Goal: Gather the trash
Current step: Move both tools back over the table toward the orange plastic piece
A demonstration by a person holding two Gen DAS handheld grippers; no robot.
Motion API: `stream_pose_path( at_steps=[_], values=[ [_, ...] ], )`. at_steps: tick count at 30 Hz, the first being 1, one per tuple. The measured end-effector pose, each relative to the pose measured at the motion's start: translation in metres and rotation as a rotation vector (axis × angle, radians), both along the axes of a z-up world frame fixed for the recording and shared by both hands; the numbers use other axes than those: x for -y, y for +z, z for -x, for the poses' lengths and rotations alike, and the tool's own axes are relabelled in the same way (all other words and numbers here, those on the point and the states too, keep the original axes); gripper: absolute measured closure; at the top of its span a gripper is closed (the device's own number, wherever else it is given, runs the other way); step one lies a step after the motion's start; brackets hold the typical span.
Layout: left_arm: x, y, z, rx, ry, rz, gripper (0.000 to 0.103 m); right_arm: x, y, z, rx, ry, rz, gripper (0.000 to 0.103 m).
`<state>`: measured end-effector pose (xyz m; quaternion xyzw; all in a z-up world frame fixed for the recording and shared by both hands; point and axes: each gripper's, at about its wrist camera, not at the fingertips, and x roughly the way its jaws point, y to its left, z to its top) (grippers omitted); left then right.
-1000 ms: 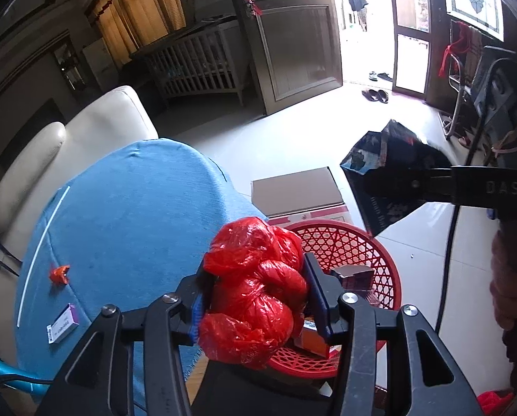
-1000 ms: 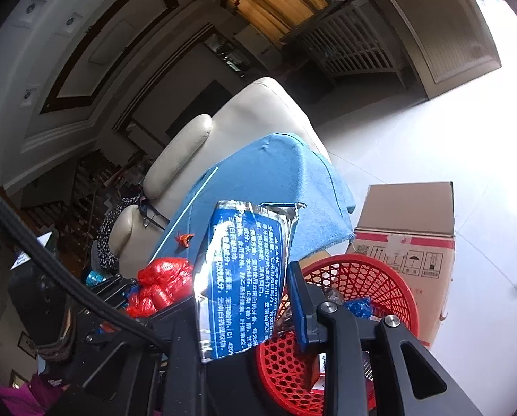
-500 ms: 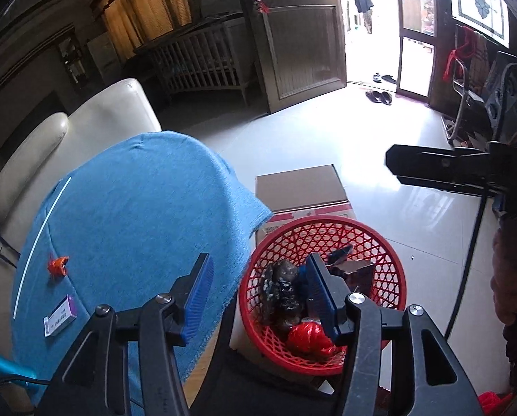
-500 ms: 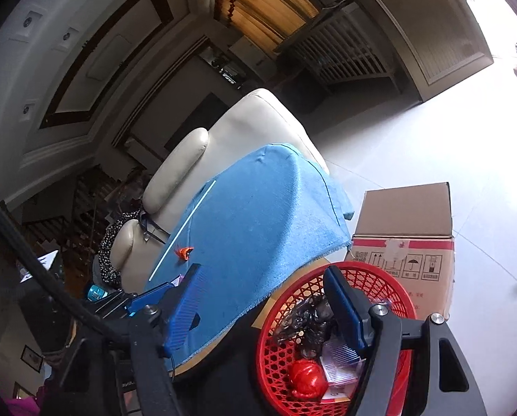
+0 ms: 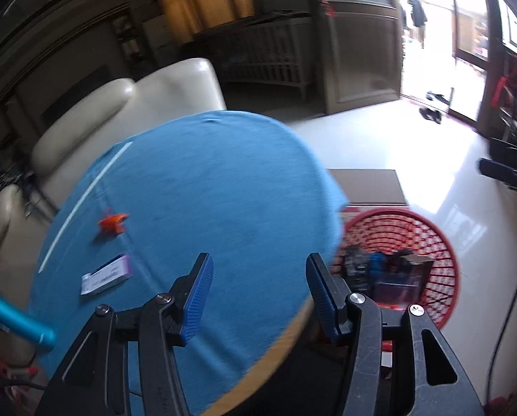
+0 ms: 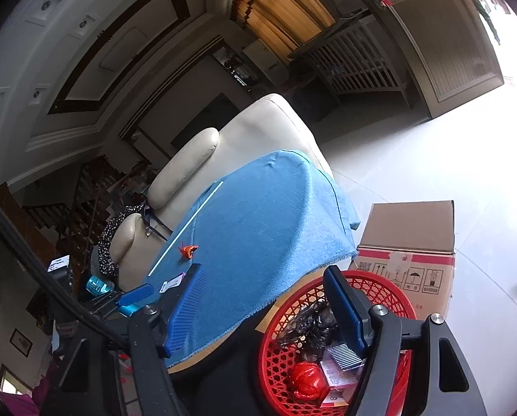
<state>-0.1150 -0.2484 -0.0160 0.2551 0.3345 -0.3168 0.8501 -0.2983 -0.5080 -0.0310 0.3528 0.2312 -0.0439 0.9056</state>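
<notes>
A red mesh basket [image 6: 372, 284] [image 5: 442, 242] stands beside the round table with the blue cloth [image 5: 196, 187] [image 6: 258, 228]. In it lie a red plastic bag [image 6: 305, 379], a black bag [image 6: 313, 322] and small boxes. On the cloth lie an orange scrap [image 5: 112, 223] [image 6: 188, 250], a small purple-white box [image 5: 105, 274] [image 6: 172, 282] and a white straw [image 5: 85, 201] [image 6: 185, 228]. My left gripper [image 5: 258, 287] is open and empty over the cloth's near edge. My right gripper [image 6: 261, 305] is open and empty between table edge and basket.
A cardboard box [image 6: 411, 239] [image 5: 365, 187] stands on the pale floor behind the basket. A cream sofa [image 5: 126, 104] [image 6: 251, 138] sits behind the table. A teal handle [image 5: 12, 319] shows at the left. The left gripper also shows in the right wrist view [image 6: 133, 296].
Both grippers opened and let go: the red bag and the blue-silver packet dropped into the basket. My left gripper has since swung left over the cloth.
</notes>
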Motion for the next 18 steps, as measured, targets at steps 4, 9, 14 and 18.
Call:
stream_pose_path(
  at_steps=[4,9,14,18],
  values=[
    [-0.038,0.005,-0.018,0.040,0.107,0.007,0.046,-0.002,0.002,-0.001,0.012,0.009,0.011,0.029],
    [-0.082,0.007,-0.033,0.047,0.224,0.013,0.046,-0.007,0.002,-0.004,0.016,0.021,0.015,0.029],
    [-0.112,0.014,-0.040,0.068,0.299,0.032,0.046,-0.012,0.005,-0.006,0.020,0.031,0.034,0.029],
    [-0.125,0.017,-0.047,0.085,0.331,0.032,0.046,-0.017,0.006,-0.008,0.023,0.040,0.044,0.029]
  ],
)
